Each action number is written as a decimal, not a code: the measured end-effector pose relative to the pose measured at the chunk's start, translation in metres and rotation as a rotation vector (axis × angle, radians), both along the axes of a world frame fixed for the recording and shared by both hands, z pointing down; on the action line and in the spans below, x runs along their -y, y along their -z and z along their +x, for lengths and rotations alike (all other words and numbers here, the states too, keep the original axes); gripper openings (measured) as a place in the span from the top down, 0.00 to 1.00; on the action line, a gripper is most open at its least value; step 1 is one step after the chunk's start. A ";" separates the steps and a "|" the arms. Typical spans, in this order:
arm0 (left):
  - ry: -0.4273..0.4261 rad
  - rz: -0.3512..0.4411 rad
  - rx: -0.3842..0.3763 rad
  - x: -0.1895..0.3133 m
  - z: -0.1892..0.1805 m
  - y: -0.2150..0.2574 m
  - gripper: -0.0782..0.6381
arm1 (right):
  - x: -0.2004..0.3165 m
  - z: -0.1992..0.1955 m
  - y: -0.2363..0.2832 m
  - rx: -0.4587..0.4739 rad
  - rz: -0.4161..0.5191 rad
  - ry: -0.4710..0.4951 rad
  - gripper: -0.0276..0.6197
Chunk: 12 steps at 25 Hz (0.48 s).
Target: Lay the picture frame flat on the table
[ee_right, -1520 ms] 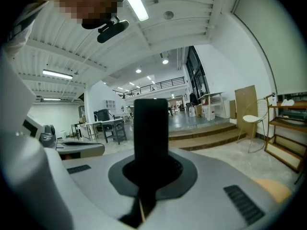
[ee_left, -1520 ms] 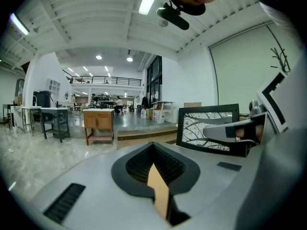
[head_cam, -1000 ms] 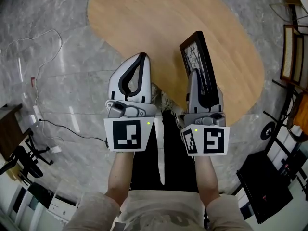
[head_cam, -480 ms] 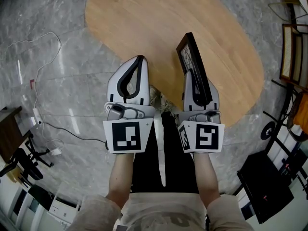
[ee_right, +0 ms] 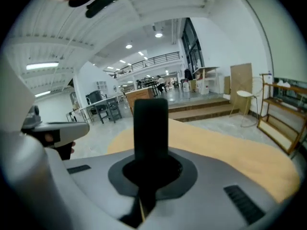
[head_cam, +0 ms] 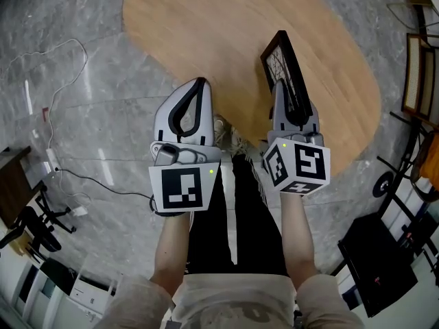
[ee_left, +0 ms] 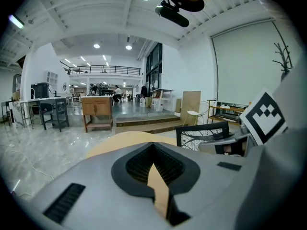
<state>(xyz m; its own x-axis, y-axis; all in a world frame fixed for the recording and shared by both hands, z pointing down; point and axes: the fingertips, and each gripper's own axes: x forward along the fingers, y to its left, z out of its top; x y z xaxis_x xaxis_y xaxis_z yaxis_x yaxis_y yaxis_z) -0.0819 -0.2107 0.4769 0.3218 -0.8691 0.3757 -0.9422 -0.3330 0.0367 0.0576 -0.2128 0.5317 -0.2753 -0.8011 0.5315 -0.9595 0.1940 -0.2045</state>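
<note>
A black picture frame (head_cam: pixel 280 64) with a branch print stands on edge over the oval wooden table (head_cam: pixel 206 26), leaning slightly. My right gripper (head_cam: pixel 289 96) is shut on the frame's near edge. In the right gripper view the frame (ee_right: pixel 150 128) rises as a dark bar from between the jaws of the right gripper (ee_right: pixel 149 163). Whether its lower edge touches the table is hidden. My left gripper (head_cam: pixel 199 82) hangs at the table's near edge, to the left of the frame, shut on nothing. From the left gripper (ee_left: pixel 154 147) the frame (ee_left: pixel 201 135) shows at the right.
The table's near edge runs just ahead of the person's legs and shoes (head_cam: pixel 226 136). A white cable (head_cam: pixel 62 67) lies on the marble floor at the left. A wooden chair (head_cam: pixel 415 74) and black equipment (head_cam: pixel 384 266) stand at the right.
My right gripper has carried the frame farther out over the table and lower, and its marker cube has tipped. The left gripper has stayed where it was.
</note>
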 end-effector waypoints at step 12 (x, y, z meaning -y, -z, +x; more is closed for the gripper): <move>-0.047 -0.039 0.030 -0.005 0.002 -0.026 0.88 | 0.003 -0.007 -0.076 0.562 -0.182 -0.282 0.93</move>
